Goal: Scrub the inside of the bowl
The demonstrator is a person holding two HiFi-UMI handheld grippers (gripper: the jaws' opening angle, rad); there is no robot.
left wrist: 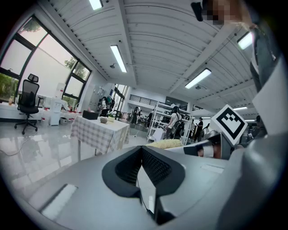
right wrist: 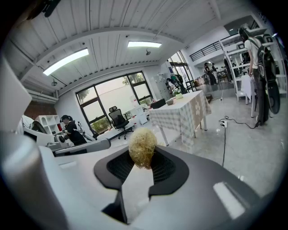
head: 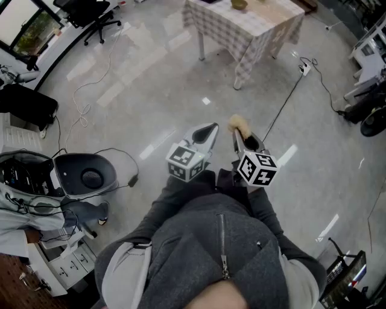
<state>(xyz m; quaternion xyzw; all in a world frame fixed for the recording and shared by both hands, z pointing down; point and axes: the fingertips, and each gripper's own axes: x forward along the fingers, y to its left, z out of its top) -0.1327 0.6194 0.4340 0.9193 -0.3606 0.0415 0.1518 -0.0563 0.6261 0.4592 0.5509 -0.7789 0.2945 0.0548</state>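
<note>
Head view, top edge: worktop (head: 253,27) cropped, far side out of frame. Bowl (head: 239,5) on it sliced by the same edge, inside too small to read. Upper left: office chair (head: 81,11) cropped at the backrest. Lower right corner: screen (head: 344,280), content too small to read. Lower centre: hands hidden behind marker cubes of left claw (head: 211,128) and right claw (head: 237,134).

Right gripper view, centre: lower part of scrubber (right wrist: 142,146) buried between the jaws. Right edge: standing person (right wrist: 262,67) cropped by the frame.

Left gripper view, mid-frame: background people (left wrist: 174,120) too small to detail. Bowl there only a speck.
</note>
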